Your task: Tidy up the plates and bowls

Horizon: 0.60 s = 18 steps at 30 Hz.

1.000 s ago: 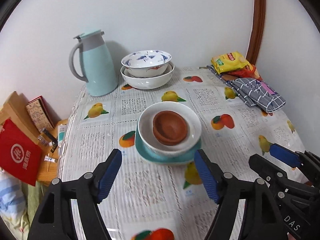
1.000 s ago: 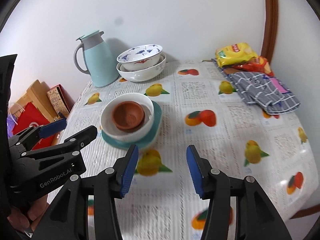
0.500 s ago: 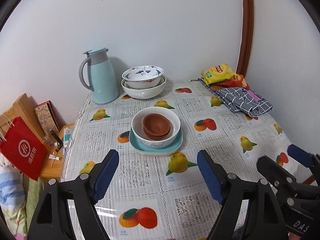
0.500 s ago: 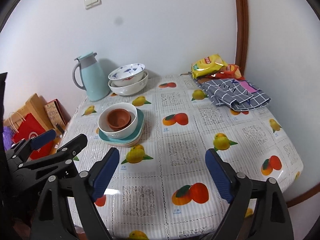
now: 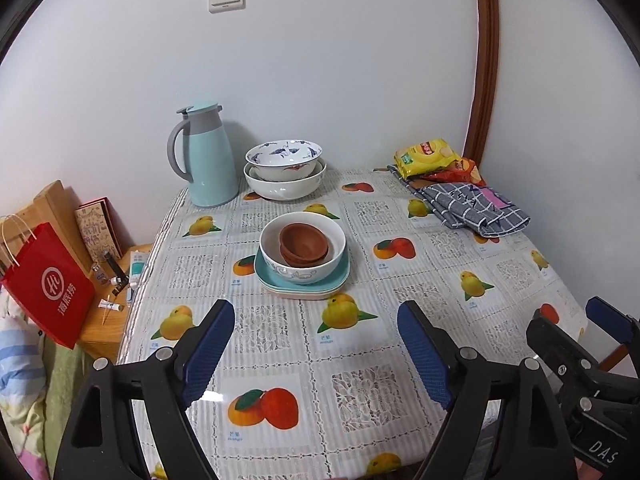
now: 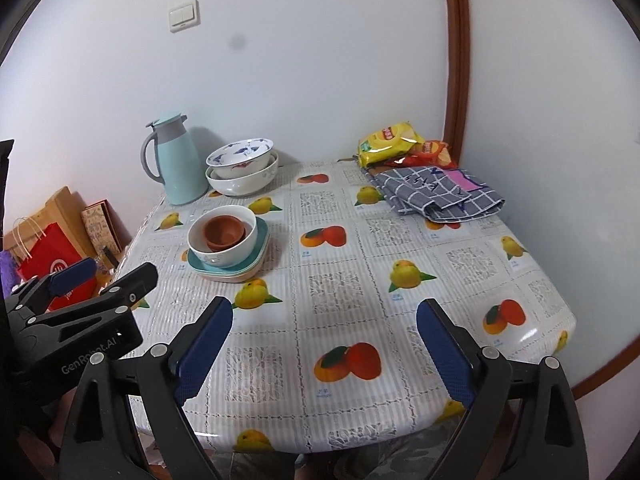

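Both views sit farther back from the stack than a second ago, with more wall and near surface edge in frame. Left wrist view: left hand-held gripper (image 5: 316,350) gapes wide with nothing between the blue pads (image 5: 210,350), same spread as before. Brown bowls (image 5: 304,245) nest inside a white bowl (image 5: 303,256), which sits on a teal plate (image 5: 302,278) over a paler plate, mid-surface (image 5: 360,360); how many brown bowls or plates I cannot tell. A second stack, blue-patterned bowl (image 5: 284,159) in a larger white bowl (image 5: 284,184), stands at the back just beside the teal jug (image 5: 208,160). Right hand-held gripper shows only partly at the right edge. Right wrist view: right hand-held gripper (image 6: 324,350) is now far wider than a second ago, holding nothing. Teal-plate stack (image 6: 228,246) lies left of centre; back stack (image 6: 242,174) beside the jug (image 6: 176,164). Snack bags (image 6: 394,146) and checked cloth (image 6: 436,192) sit at the far right corner. Left hand-held gripper's body is cut off at the left edge.
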Tool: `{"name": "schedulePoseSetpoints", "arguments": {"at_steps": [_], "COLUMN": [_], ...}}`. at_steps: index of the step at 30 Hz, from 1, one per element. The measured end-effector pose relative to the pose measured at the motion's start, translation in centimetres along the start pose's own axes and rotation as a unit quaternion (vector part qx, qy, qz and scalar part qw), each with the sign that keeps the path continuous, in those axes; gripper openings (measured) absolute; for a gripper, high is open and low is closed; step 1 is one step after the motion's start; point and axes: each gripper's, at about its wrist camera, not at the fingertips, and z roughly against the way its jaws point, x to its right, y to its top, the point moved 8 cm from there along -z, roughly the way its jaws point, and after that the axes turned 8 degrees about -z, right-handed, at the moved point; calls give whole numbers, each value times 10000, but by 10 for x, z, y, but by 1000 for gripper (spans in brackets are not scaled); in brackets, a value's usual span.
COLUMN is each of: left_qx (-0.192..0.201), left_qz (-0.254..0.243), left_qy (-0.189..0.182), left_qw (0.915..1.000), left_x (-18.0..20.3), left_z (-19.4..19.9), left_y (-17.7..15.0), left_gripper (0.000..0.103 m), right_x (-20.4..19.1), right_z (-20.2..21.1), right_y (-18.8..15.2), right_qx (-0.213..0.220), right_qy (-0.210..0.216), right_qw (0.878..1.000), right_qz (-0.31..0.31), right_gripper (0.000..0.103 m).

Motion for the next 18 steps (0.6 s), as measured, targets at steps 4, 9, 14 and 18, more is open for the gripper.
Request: {"name": "schedulePoseSetpoints", "arguments": {"at_steps": [4,9,14,18], "left_qx": [48,65,72,81], "left_qz": [36,57,96,99], "left_qy": [4,-9,5,7], "left_qw": [10000,10000,9999,9999], "left_x": [-1,-3,-5,-6], "left_z": [6,9,11,13], "left_y": [-2,-3,-4,-5], "left_gripper": [83,83,83,83], "right_x": [2,2,2,2], "right_z": [9,14,15,16], "right_y": [0,-2,-3,-4], "right_qx": [80,109,112,127], "right_qy": [-49,-81,-79,-75], "right_qw": [10000,9999,9999,9999], "right_qz": [-11,-10,-18,-21], "right_gripper": [93,93,93,93]}}
